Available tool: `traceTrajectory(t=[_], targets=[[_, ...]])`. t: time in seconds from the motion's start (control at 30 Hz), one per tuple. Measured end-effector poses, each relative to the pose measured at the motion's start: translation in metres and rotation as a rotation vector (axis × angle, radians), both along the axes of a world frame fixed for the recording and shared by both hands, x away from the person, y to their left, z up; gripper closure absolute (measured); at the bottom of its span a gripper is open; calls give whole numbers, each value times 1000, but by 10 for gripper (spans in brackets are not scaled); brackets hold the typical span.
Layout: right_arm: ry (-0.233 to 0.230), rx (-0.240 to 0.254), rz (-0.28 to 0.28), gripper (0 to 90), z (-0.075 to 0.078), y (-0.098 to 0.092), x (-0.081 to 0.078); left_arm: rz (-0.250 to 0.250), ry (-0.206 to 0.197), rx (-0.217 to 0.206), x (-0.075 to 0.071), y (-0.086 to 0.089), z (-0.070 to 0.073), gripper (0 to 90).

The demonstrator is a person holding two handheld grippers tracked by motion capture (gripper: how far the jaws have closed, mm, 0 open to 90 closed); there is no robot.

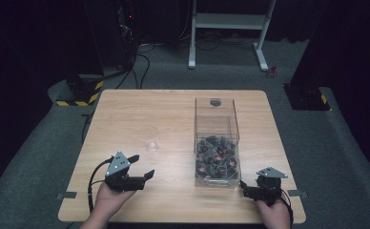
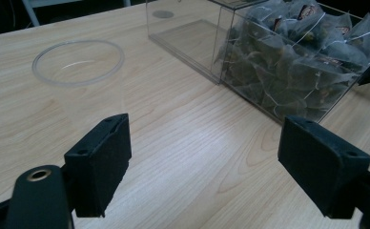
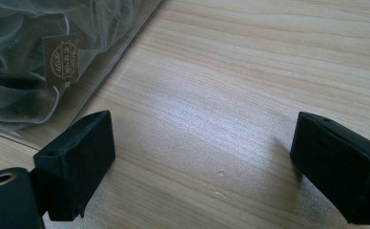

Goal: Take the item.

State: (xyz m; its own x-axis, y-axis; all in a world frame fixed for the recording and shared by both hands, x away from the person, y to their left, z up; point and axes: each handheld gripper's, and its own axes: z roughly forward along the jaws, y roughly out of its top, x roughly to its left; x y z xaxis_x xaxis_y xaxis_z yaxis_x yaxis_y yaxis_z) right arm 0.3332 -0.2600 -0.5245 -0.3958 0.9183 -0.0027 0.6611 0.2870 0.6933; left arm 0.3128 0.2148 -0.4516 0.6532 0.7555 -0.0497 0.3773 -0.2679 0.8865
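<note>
Overhead, one wooden bench (image 1: 140, 114) with two hand-held tongs, one clear box and one clear plastic cup. Left tongs (image 1: 142, 167) held in the left hand (image 1: 107, 199) near the front left of the bench, jaws spread wide and empty, bare wood between them in the left gripper view. Right tongs (image 1: 244, 187) held in the right hand (image 1: 273, 212) at the front right corner, just beside the near end of the box; jaws likewise wide apart, gripping nothing, only wood grain between them in the right gripper view. One transparent box (image 1: 216, 140), long and rectangular, right of centre, split into two compartments: far one empty, near one packed with pyramid tea bags (image 2: 297, 52), too many and too tangled to count. One brown paper tag (image 3: 61, 59) with a round emblem pressed against the box wall. One transparent cup (image 2: 78, 62), rim up, left of the box and well apart from it.
</note>
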Motion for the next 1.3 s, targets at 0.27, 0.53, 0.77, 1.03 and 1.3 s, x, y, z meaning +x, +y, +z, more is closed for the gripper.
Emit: traceTrajectory(t=[0.27,0.53,0.77,1.03,1.3], targets=[[0,0,0,76,0,0,0,-22,-12,-6,3,-10,6,191],[0,1,0,76,0,0,0,-42,-14,-9,6,-20,9,191],[1,2,-2,77,0,0,0,-56,-10,-22,9,-27,9,191],[0,0,0,77,0,0,0,-74,-13,-28,13,-36,11,194],[2,2,-2,76,0,0,0,-93,-13,-27,16,-45,12,200]])
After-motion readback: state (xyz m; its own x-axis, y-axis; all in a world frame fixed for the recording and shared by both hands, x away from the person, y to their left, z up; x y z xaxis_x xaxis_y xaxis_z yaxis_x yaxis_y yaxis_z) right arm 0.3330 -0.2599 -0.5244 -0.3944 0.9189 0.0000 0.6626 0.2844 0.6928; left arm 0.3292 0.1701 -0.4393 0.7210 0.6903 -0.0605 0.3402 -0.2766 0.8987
